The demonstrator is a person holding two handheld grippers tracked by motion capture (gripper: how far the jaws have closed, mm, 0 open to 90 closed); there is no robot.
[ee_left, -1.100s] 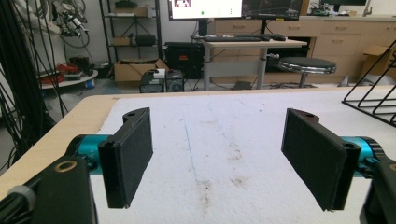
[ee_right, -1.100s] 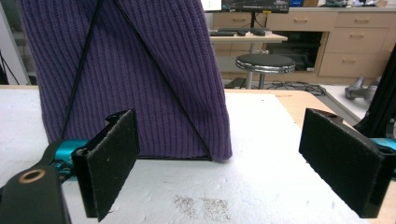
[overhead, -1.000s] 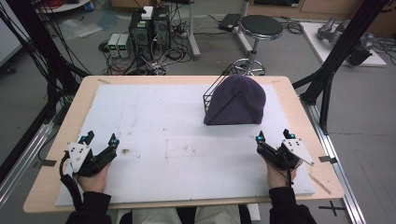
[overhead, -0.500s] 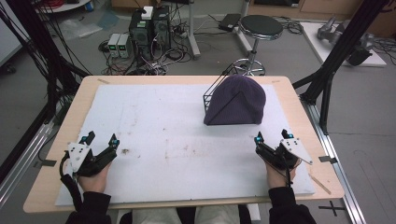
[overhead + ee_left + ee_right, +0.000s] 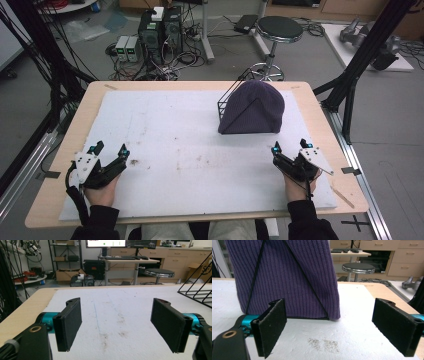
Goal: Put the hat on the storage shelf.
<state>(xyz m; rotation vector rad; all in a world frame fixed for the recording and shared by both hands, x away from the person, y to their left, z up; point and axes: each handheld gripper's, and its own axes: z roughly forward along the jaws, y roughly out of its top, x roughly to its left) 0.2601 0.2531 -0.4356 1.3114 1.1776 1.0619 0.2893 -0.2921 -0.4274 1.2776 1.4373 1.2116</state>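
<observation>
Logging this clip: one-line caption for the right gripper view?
Right tongs, open and empty, face a purple knit hat draped over a black wire rack.

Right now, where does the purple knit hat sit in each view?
High view: purple knit hat upper right of centre, draped over the black wire rack.
Left gripper view: hat out of frame; rack wires at right edge.
Right gripper view: hat upper left.
Shared landmark: the rack.
</observation>
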